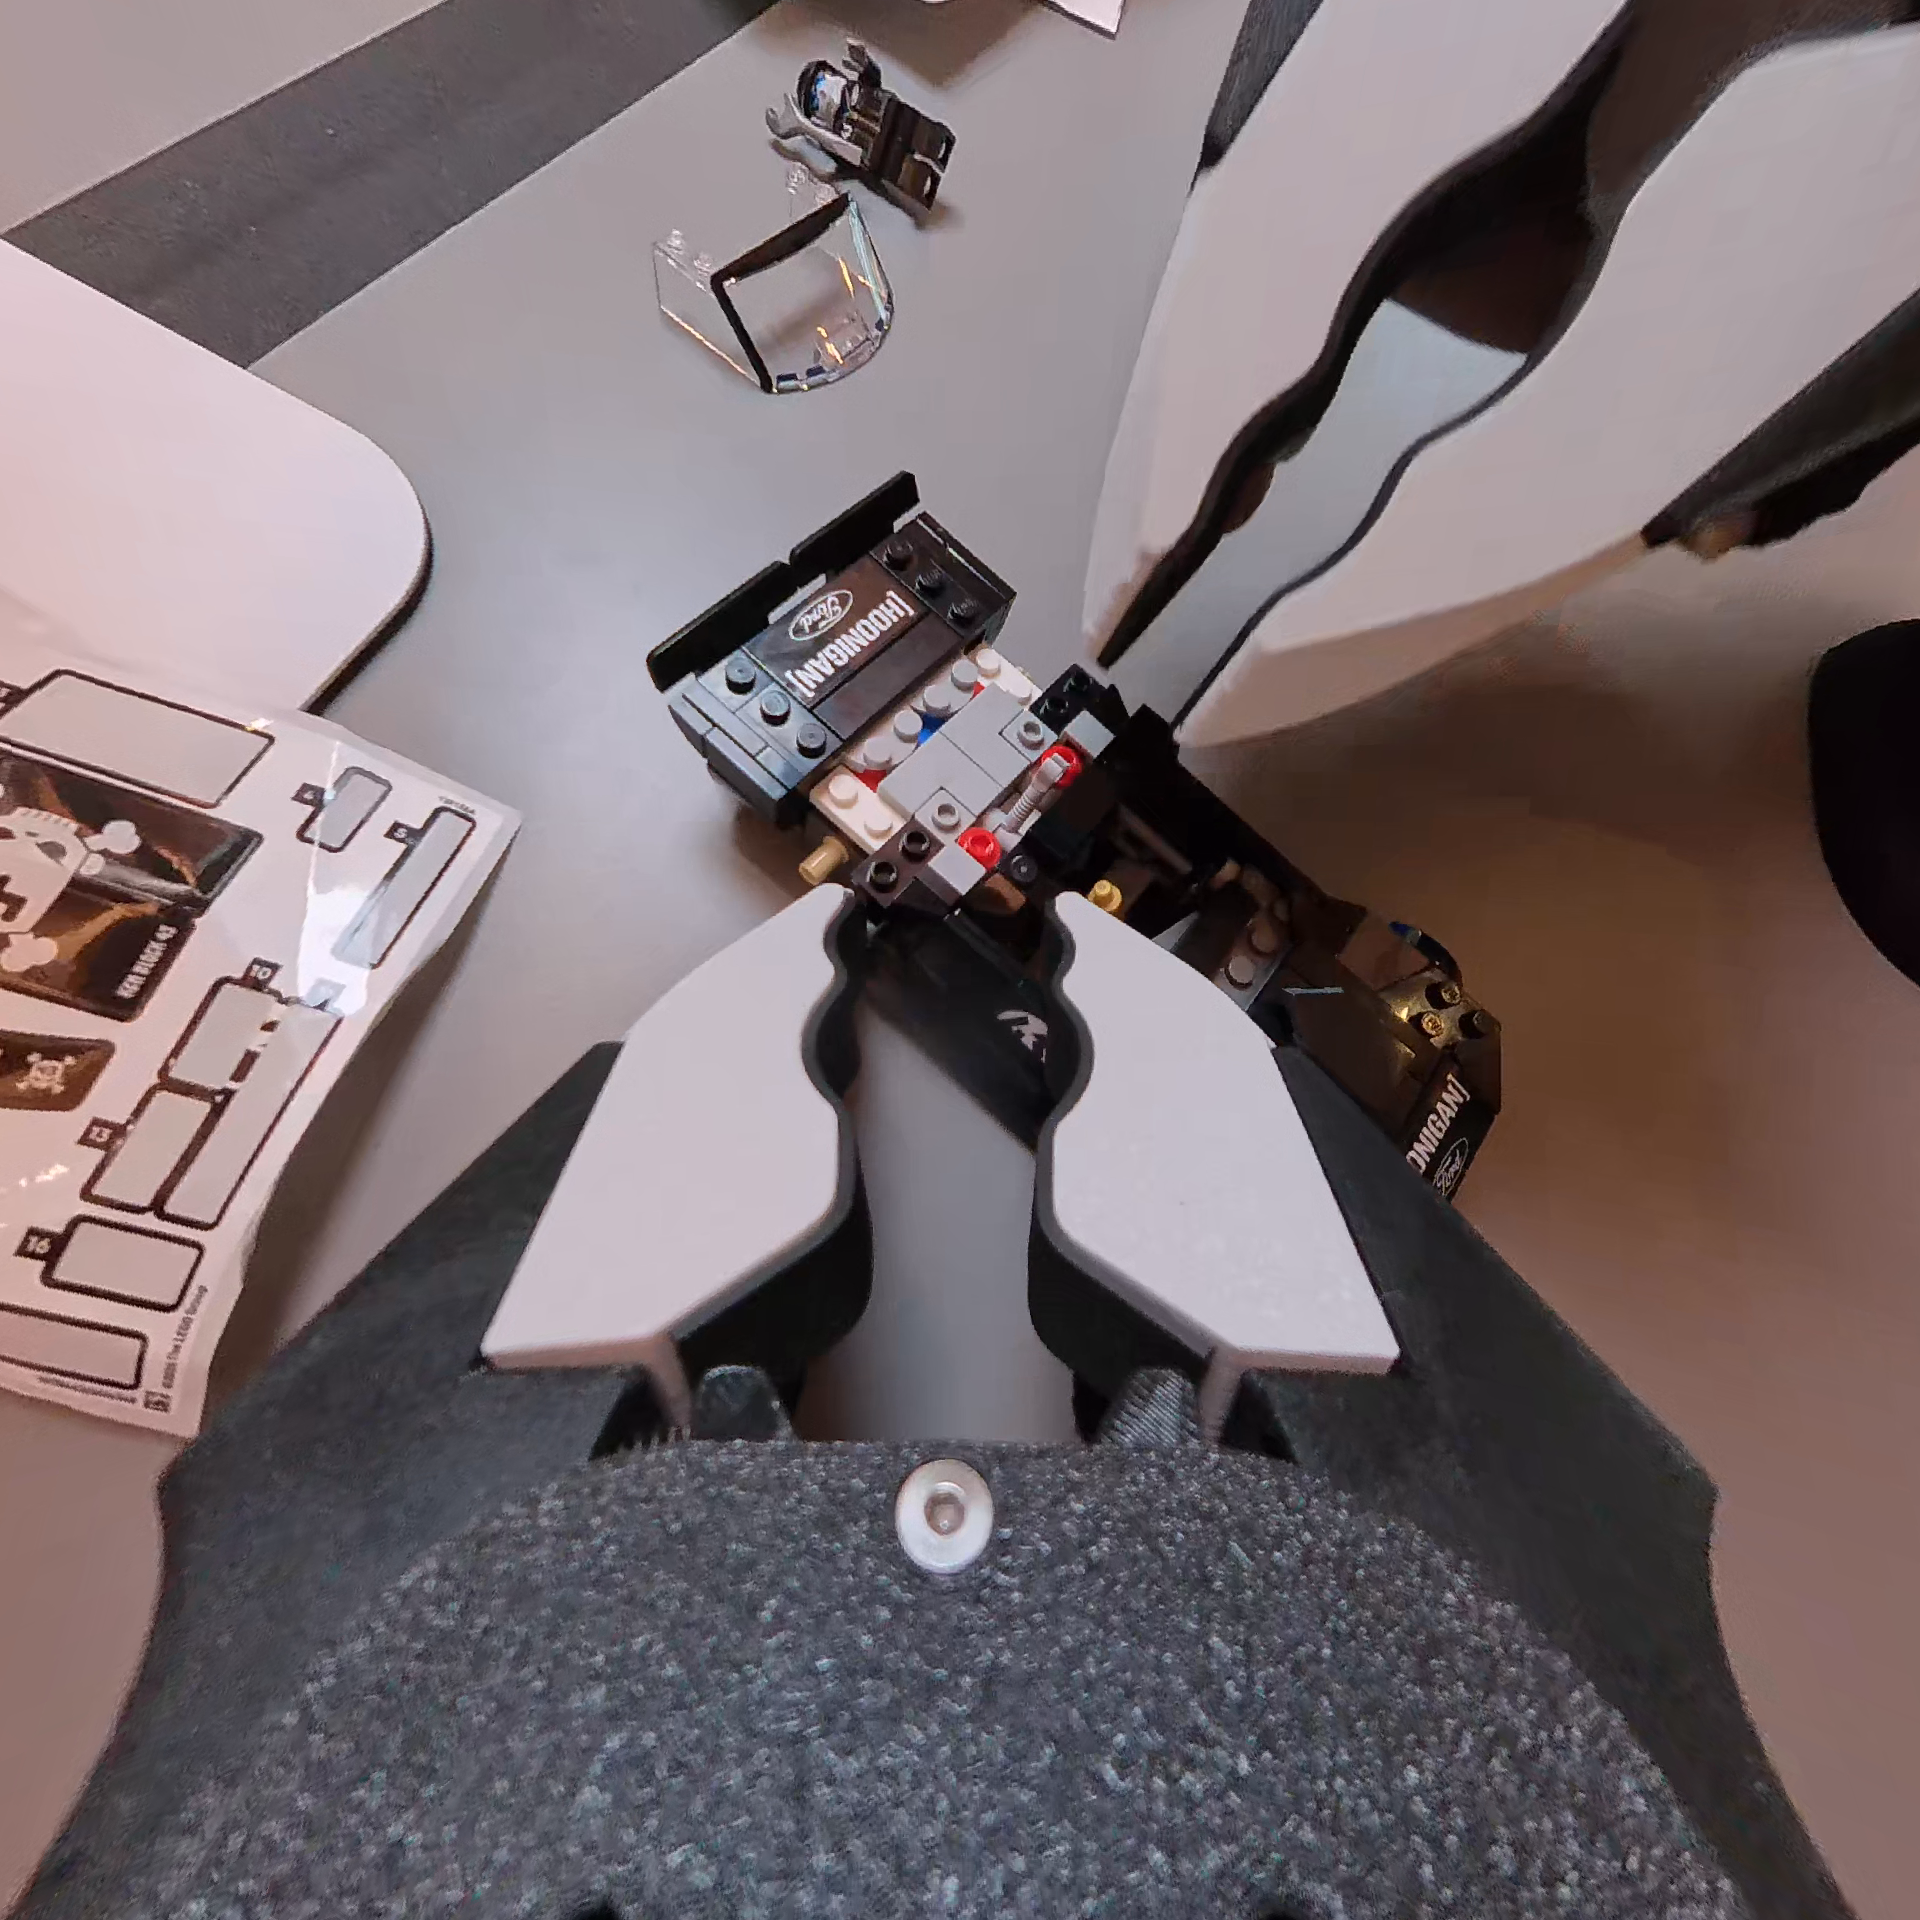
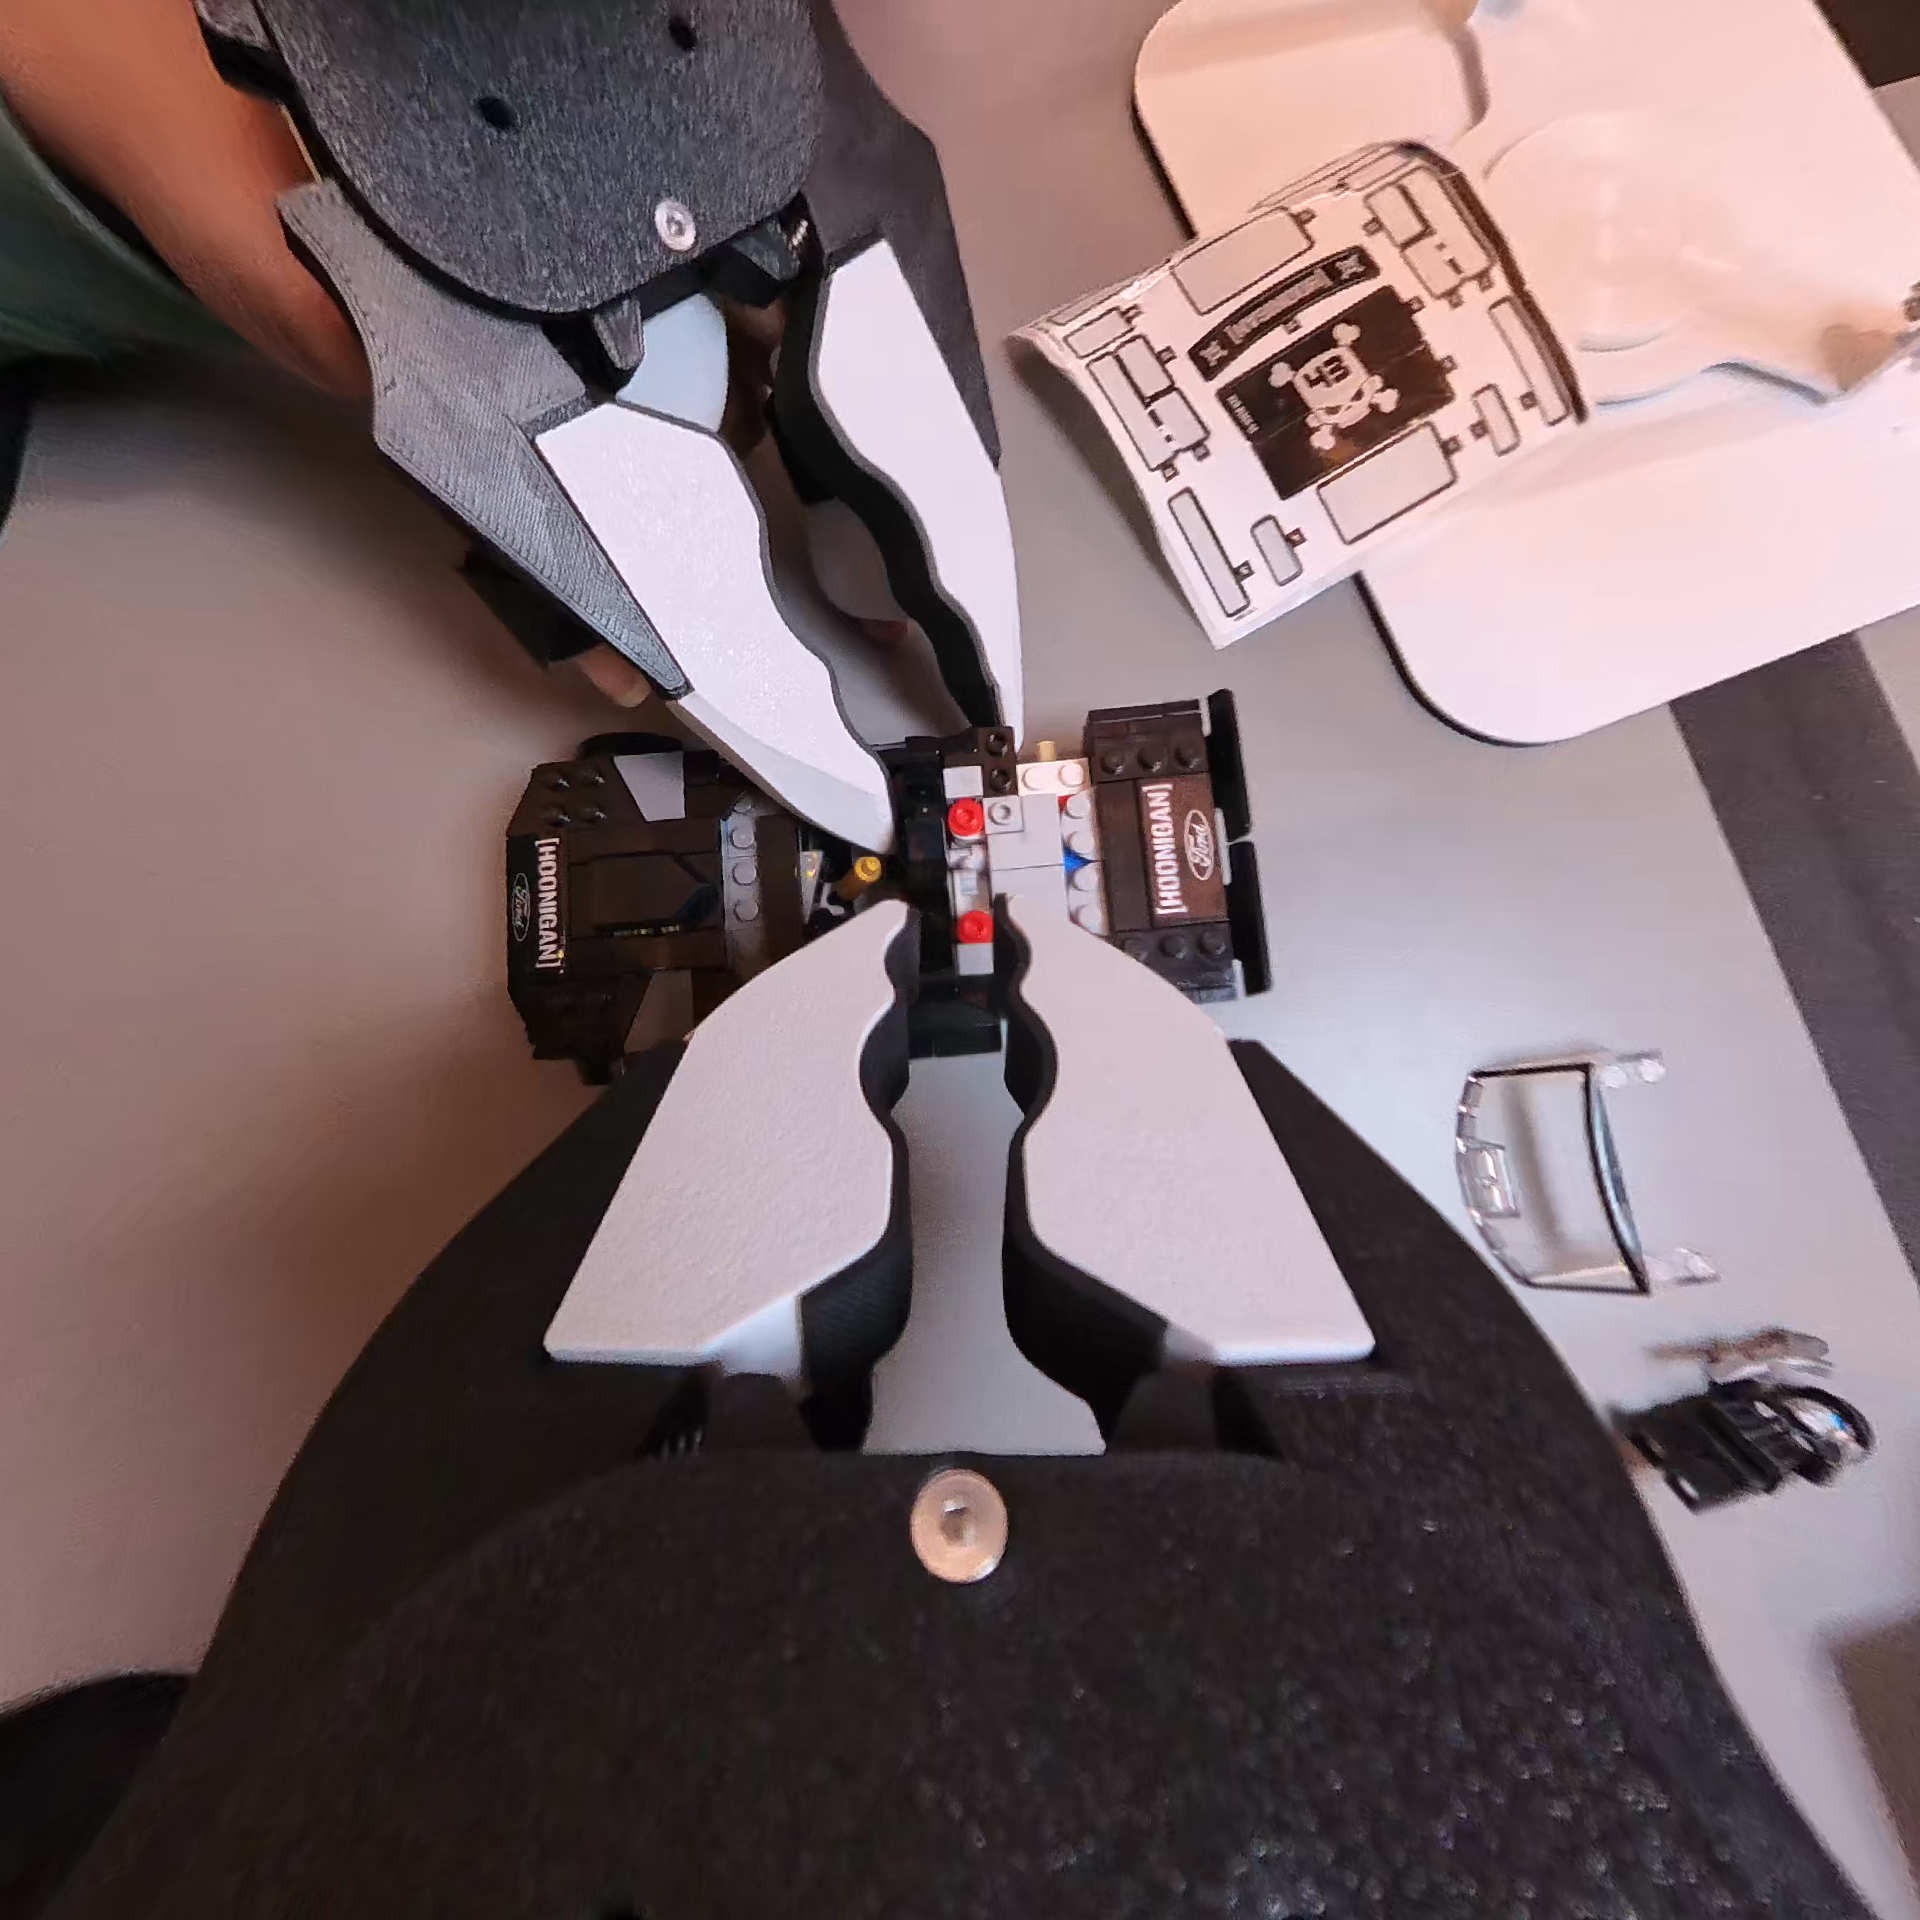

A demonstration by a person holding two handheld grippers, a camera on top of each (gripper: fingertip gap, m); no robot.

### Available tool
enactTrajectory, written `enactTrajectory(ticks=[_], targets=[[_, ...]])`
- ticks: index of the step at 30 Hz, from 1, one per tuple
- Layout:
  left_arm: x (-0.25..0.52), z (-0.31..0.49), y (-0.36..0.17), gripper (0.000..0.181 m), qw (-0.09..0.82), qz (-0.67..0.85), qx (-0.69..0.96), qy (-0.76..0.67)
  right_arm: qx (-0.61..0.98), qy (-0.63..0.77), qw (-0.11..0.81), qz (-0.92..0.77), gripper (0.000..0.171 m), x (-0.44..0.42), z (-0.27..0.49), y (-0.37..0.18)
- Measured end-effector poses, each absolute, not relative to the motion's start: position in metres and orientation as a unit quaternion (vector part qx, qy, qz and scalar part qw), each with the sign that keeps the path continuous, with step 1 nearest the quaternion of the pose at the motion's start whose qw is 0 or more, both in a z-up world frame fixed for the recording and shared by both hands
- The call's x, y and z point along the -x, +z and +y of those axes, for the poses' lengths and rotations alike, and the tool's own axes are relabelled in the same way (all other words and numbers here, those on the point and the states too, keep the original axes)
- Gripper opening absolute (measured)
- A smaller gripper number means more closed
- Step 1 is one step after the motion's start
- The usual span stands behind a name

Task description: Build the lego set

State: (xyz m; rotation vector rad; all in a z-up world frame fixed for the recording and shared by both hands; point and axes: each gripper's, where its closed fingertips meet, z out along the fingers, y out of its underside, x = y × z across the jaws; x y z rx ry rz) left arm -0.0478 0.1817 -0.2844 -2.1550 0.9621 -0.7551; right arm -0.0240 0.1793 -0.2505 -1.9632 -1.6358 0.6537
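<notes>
A half-built black lego car (image 1: 883, 665) lies on the grey table (image 1: 582, 499), its middle open with grey, white, red and blue pieces showing. My left gripper (image 1: 951, 904) is shut on the car's black middle section from one side. In the right wrist view the car (image 2: 1153, 862) lies crosswise. There my right gripper (image 2: 948, 914) grips the car's near side beside a red stud. The left gripper (image 2: 948, 779) meets the car from the far side. The right gripper (image 1: 1143, 686) looks blurred in the left wrist view.
A clear windscreen piece (image 1: 800, 301) (image 2: 1548, 1174) and a small black-and-chrome assembly (image 1: 862, 125) (image 2: 1745, 1423) lie loose beyond the car. A sticker sheet (image 1: 208, 987) (image 2: 1320, 416) rests partly on a white tray (image 1: 156, 447) (image 2: 1558, 603). A person's hand (image 2: 260, 260) holds the left gripper. Spacing between my two grippers at the tips: around 5 cm.
</notes>
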Motion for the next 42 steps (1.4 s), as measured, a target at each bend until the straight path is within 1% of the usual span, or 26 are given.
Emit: enactTrajectory(ticks=[5, 14, 20, 24, 30, 34, 39, 42], targets=[[0.048, 0.182, -0.284, 0.032, 0.326, 0.368, 0.822, -0.287, 0.720, 0.219, 0.240, -0.613, 0.013, 0.022, 0.184, -0.238], [0.047, 0.182, -0.284, 0.032, 0.326, 0.368, 0.822, -0.288, 0.705, 0.135, 0.143, -0.682, 0.014, 0.033, 0.178, -0.261], [0.047, 0.182, -0.285, 0.032, 0.325, 0.372, 0.821, -0.286, 0.691, 0.098, 0.087, -0.711, 0.015, 0.034, 0.176, -0.263], [0.047, 0.182, -0.285, 0.032, 0.325, 0.371, 0.821, -0.287, 0.689, 0.089, 0.068, -0.716, 0.016, 0.035, 0.174, -0.262], [0.047, 0.183, -0.284, 0.031, 0.324, 0.364, 0.821, -0.297, 0.694, 0.087, 0.064, -0.712, 0.015, 0.040, 0.175, -0.266], [0.049, 0.182, -0.283, 0.032, 0.323, 0.358, 0.820, -0.308, 0.699, 0.092, 0.056, -0.707, 0.010, 0.038, 0.174, -0.270], [0.051, 0.177, -0.279, 0.035, 0.324, 0.361, 0.817, -0.312, 0.703, 0.115, 0.081, -0.697, 0.008, 0.039, 0.175, -0.267], [0.052, 0.172, -0.277, 0.036, 0.318, 0.357, 0.816, -0.325, 0.710, 0.156, 0.108, -0.679, 0.008, 0.041, 0.176, -0.261]])
